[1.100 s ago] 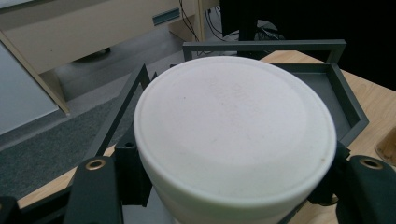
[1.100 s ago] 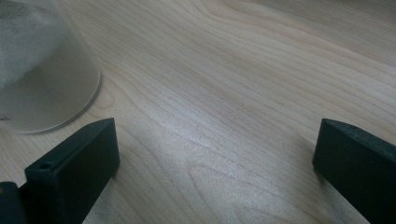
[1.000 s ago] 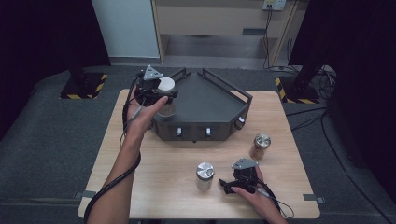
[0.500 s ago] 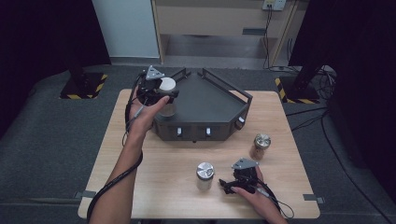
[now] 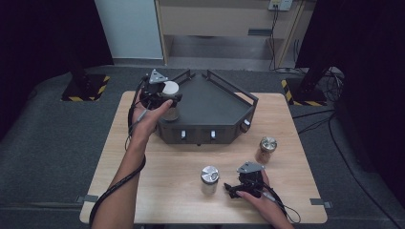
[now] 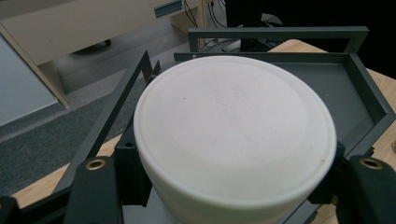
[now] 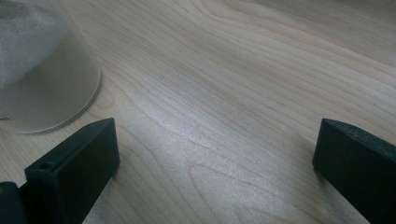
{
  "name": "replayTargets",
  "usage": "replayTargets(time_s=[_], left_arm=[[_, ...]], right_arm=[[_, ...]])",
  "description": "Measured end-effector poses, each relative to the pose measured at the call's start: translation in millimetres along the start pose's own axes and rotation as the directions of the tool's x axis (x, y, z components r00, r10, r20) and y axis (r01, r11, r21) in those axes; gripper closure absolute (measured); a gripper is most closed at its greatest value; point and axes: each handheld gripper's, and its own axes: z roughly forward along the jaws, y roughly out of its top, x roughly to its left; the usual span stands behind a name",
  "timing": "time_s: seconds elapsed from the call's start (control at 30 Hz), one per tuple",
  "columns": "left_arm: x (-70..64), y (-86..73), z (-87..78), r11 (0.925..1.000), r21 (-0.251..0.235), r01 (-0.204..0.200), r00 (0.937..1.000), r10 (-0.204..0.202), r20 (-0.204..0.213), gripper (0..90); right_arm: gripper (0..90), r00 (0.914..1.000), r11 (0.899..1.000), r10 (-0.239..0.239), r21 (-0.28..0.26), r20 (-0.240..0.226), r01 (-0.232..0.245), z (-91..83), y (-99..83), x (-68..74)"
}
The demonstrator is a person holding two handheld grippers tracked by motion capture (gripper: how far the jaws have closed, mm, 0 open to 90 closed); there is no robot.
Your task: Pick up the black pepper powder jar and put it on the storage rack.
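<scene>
Your left gripper (image 5: 162, 98) has its fingers clenched around the white-lidded round jar (image 6: 233, 135), holding it at the left corner of the dark grey metal tray box (image 5: 215, 109). Your right gripper (image 5: 239, 187) sits low on the light wooden desk (image 5: 296, 191), fingers spread apart and holding nothing, just beside the silver-lidded clear jar (image 5: 209, 179).

A white-lidded jar (image 6: 233, 140) sits clamped between the two black jaws of the left claw (image 6: 233, 186), its flat lid facing the camera. Behind it lies a dark grey metal tray (image 6: 359, 93) with raised rails, resting on the wooden desk (image 6: 383, 84). Grey carpet floor (image 6: 56, 126) lies beyond.
</scene>
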Motion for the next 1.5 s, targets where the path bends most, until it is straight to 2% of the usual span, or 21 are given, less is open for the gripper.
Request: replayTargets(time_s=[0.53, 1.0, 1.13, 1.17, 1.33, 1.5], left_arm=[[0.0, -0.6, 14.2, 1.0000, 0.008, -0.003, 1.0000, 0.003, 0.000, 32.6], [-0.1, -5.7, 18.6, 1.0000, 0.001, 0.005, 1.0000, -0.005, -0.004, 32.6], [0.2, -8.7, 20.9, 0.9999, 0.007, 0.011, 0.9999, -0.011, -0.007, 32.6], [0.9, -11.4, 21.3, 0.9998, -0.004, 0.019, 0.9998, -0.019, -0.005, 32.6], [4.4, -10.0, 21.3, 0.9996, 0.005, 0.026, 0.9997, -0.026, 0.002, 32.5], [11.5, -14.1, 19.2, 0.9984, -0.001, 0.056, 0.9983, -0.056, 0.016, 32.4]], right_arm=[[0.5, 1.0000, 1.000, 0.000, 0.000, 0.000, 0.000, 0.0, 0.0, 0.0], [0.5, 1.0000, 1.000, -0.001, 0.000, 0.000, 0.001, 0.0, 0.0, 0.0], [0.5, 1.0000, 1.000, -0.001, 0.000, 0.000, 0.001, 0.0, -0.1, 0.0], [0.5, 1.0000, 1.000, -0.001, 0.000, 0.000, 0.001, 0.0, 0.0, 0.0], [0.5, 1.0000, 1.000, -0.001, 0.000, 0.000, 0.001, 0.0, -0.1, 0.0], [0.5, 1.0000, 1.000, -0.001, 0.000, 0.000, 0.001, 0.0, -0.1, 0.0]])
